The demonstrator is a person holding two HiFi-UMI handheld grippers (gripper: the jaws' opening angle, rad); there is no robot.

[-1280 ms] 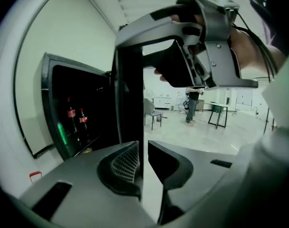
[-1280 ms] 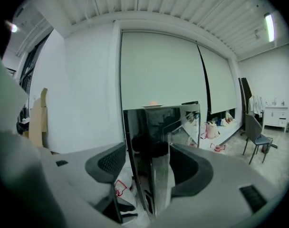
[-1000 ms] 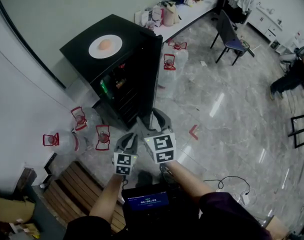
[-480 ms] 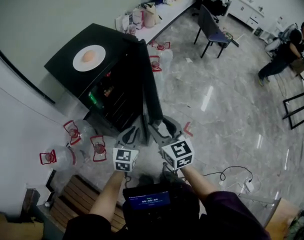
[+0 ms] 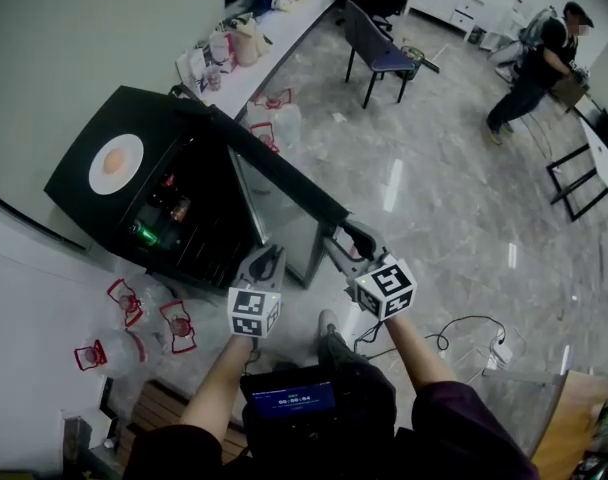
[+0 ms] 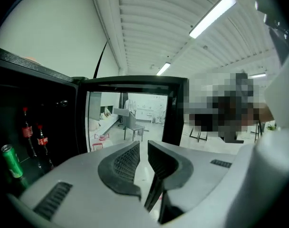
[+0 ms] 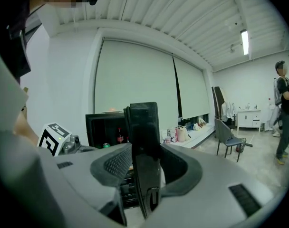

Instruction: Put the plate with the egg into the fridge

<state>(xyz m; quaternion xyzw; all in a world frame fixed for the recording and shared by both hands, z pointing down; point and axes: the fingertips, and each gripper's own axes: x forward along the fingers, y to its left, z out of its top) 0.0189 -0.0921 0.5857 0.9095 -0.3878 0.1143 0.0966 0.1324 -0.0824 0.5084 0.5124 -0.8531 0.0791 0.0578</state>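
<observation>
The fridge (image 5: 189,183) is a black cabinet at the left of the head view, and its top panel faces the camera. The plate (image 5: 115,164) sits flat on that top panel, at the upper left of the frame. The egg (image 5: 113,160) rests at the centre of the plate. The fridge door (image 5: 274,173) is swung open, with its free edge running toward the lower centre of the frame. The right gripper (image 5: 352,240) is at that free edge. In the right gripper view its jaws are closing, the door edge (image 7: 143,122) stands upright between them, and the visible pad (image 7: 117,163) lies against it. The plate (image 7: 111,111) shows there as a pale disc on the cabinet top, left of centre. The left gripper (image 5: 269,260) hangs just left of the right one, below the open cabinet and clear of it. In the left gripper view its jaws are drawn nearly together, leaving only a thin slit with nothing in it. Inside the cabinet, at the left of that view, stand two bottles (image 6: 26,127) and a green can (image 6: 10,160). Clear jugs (image 5: 134,308) with red handles stand on the floor at the lower left. A chair (image 5: 379,53) and a person (image 5: 539,63) are at the upper right, well apart from the fridge.
</observation>
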